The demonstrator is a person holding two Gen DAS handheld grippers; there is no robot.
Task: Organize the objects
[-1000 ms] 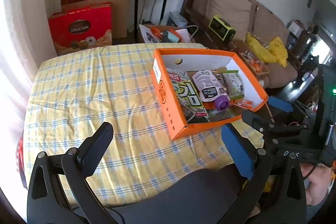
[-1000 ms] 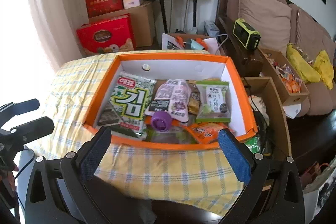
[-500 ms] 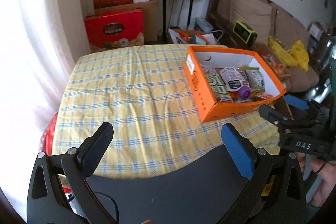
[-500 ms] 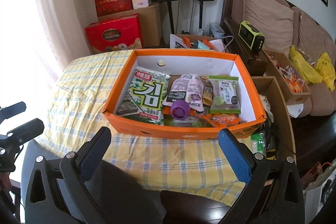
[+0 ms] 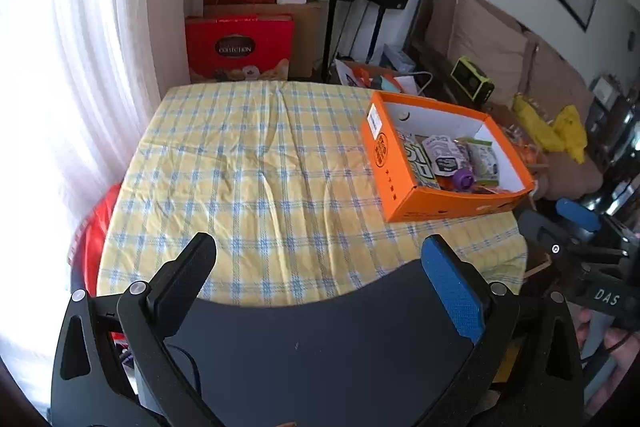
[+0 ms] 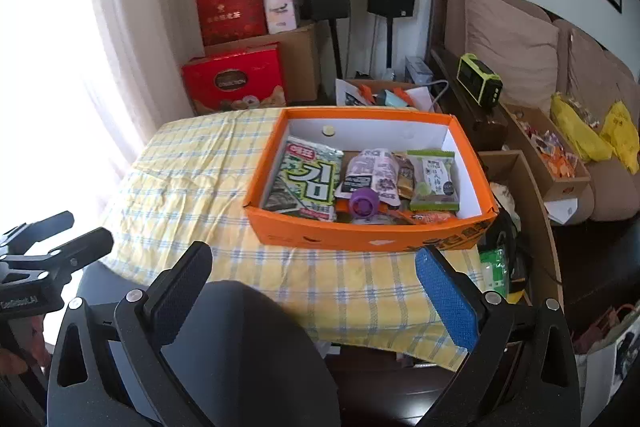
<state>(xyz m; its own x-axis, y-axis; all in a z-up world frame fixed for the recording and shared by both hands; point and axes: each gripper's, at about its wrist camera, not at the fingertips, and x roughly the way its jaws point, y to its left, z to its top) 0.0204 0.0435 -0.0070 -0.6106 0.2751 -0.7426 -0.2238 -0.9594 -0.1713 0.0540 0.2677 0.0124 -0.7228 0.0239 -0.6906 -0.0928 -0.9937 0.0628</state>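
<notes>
My left claw (image 5: 316, 275) and right claw (image 6: 314, 277) hang released, empty, short of the yellow-checked bench (image 5: 248, 163). Orange cardboard box (image 6: 360, 237) of snack packets sits at bench's right edge; risk: a careless nudge tips it off.

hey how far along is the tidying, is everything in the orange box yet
Looks essentially finished. The seaweed pack, the purple-capped pouch and the green snack bag all lie inside the orange box. Nothing is in hand: the left gripper and the right gripper are both open and empty, short of the box. The checked tablecloth shows no loose items left.
</notes>
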